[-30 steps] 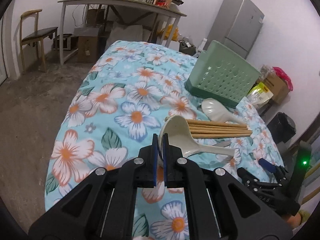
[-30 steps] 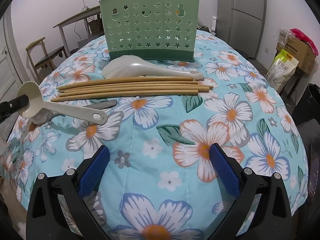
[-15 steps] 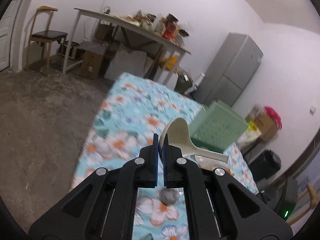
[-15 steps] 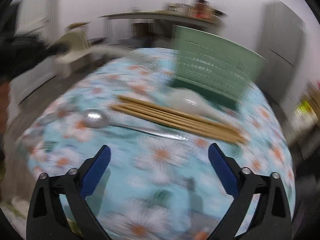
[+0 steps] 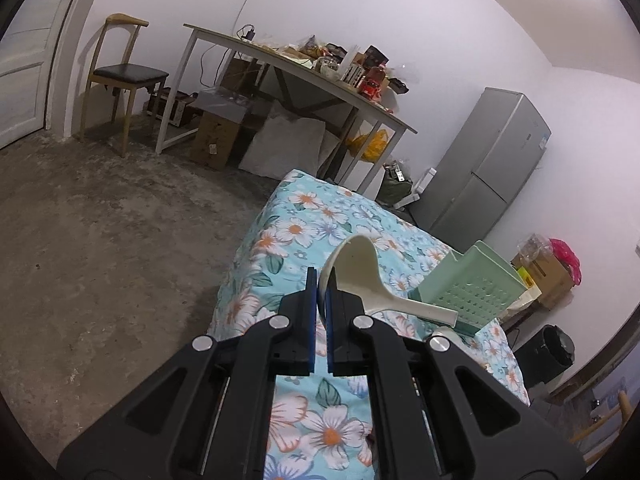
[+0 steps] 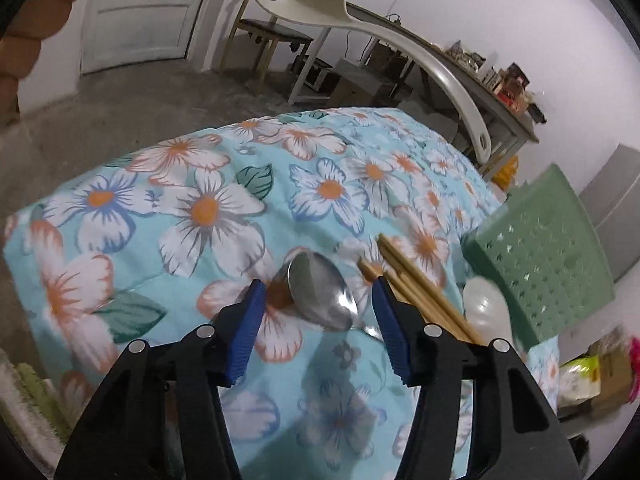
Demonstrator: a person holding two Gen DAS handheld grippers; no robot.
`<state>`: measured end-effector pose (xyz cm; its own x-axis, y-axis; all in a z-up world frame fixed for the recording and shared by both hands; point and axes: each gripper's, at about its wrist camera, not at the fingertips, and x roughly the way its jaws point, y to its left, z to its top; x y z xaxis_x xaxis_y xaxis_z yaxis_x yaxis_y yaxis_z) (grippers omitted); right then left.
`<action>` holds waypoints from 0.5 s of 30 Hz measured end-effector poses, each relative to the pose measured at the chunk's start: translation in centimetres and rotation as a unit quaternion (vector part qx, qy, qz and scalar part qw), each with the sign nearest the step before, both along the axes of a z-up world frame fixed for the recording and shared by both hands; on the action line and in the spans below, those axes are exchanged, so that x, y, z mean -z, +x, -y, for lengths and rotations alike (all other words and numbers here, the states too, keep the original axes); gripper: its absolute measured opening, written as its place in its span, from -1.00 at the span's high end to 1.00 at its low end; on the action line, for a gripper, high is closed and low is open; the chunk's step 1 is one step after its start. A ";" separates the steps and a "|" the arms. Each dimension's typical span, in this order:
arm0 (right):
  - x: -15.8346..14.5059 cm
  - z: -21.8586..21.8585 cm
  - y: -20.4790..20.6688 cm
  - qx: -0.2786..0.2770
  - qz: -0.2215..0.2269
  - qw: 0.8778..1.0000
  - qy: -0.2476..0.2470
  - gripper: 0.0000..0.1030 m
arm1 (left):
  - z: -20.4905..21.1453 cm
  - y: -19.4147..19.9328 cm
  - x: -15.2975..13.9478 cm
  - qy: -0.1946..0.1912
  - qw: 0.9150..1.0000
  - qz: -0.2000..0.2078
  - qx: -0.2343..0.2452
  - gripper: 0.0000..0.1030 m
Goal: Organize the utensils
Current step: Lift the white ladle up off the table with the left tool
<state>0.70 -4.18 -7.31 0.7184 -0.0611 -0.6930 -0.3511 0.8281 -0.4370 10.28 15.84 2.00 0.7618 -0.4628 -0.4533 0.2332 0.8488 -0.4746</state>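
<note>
Here the cream ladle [image 5: 362, 280] is lifted clear of the flowered bed [image 5: 296, 236], at centre frame in the left wrist view, its bowl rim clenched between the blue fingers [image 5: 310, 320] of the left gripper [image 5: 319, 322] and its handle reaching right across the green basket [image 5: 472, 294]. The right wrist view shows the same ladle [image 6: 360, 24] arching from the upper left toward the right. It also shows what the left view does not: one metal spoon [image 6: 320, 294] lying on the bedcover at lower centre, its bowl between the fingers of the right gripper [image 6: 318, 328], whose jaws are closing and not yet touching it. Just right of the spoon lies a bundle of wooden chopsticks [image 6: 416, 292], their exact number unclear in the blur, then one white spoon [image 6: 486, 308] against the basket [image 6: 544, 256] at the right edge. Only the left view shows the fridge [image 5: 492, 168] at right, the cluttered table [image 5: 304, 68] and one chair [image 5: 124, 68] at upper left.
</note>
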 end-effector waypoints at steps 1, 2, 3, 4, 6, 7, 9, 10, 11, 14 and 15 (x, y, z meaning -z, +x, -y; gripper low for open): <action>0.1 -0.1 0.3 0.001 0.000 1.000 -0.004 0.00 | -0.1 0.1 0.0 -0.001 1.000 -0.001 0.000 0.95; 0.2 -0.2 0.5 0.002 -0.001 1.000 -0.004 0.02 | -0.2 0.3 0.0 -0.001 1.000 -0.002 0.000 0.95; 0.2 -0.2 0.8 0.004 -0.003 1.000 -0.002 0.05 | -0.3 0.3 0.0 -0.001 1.000 -0.003 -0.001 0.95; 0.1 -0.3 0.8 0.004 -0.004 1.000 -0.001 0.11 | -0.4 0.4 -0.1 0.000 1.000 -0.002 -0.001 0.96; 0.3 -0.4 1.1 0.004 -0.006 1.000 -0.001 0.23 | -0.3 0.3 -0.2 0.003 1.000 -0.001 -0.002 0.95; 0.4 -0.5 1.2 0.003 -0.006 1.000 0.000 0.33 | -0.2 0.4 -0.4 0.003 1.000 0.000 -0.002 0.96; 0.6 -0.7 1.3 0.000 -0.009 1.000 0.000 0.55 | -0.2 0.3 -0.7 0.005 1.000 0.004 -0.003 0.96; 0.8 -0.9 1.3 -0.004 -0.011 1.000 0.000 0.72 | -0.2 0.4 -0.8 0.005 1.000 0.005 -0.003 0.96; 0.9 -1.1 1.4 -0.006 -0.011 1.000 -0.003 0.79 | -0.2 0.4 -0.8 0.005 1.000 0.006 -0.004 0.95; 0.5 -1.1 1.0 -0.005 -0.006 1.000 0.004 0.84 | 0.0 0.4 -1.0 0.007 1.000 0.007 -0.003 0.95; 0.2 -0.8 1.0 -0.003 -0.005 1.000 0.012 0.84 | 0.0 0.5 -1.0 0.008 1.000 0.007 -0.003 0.96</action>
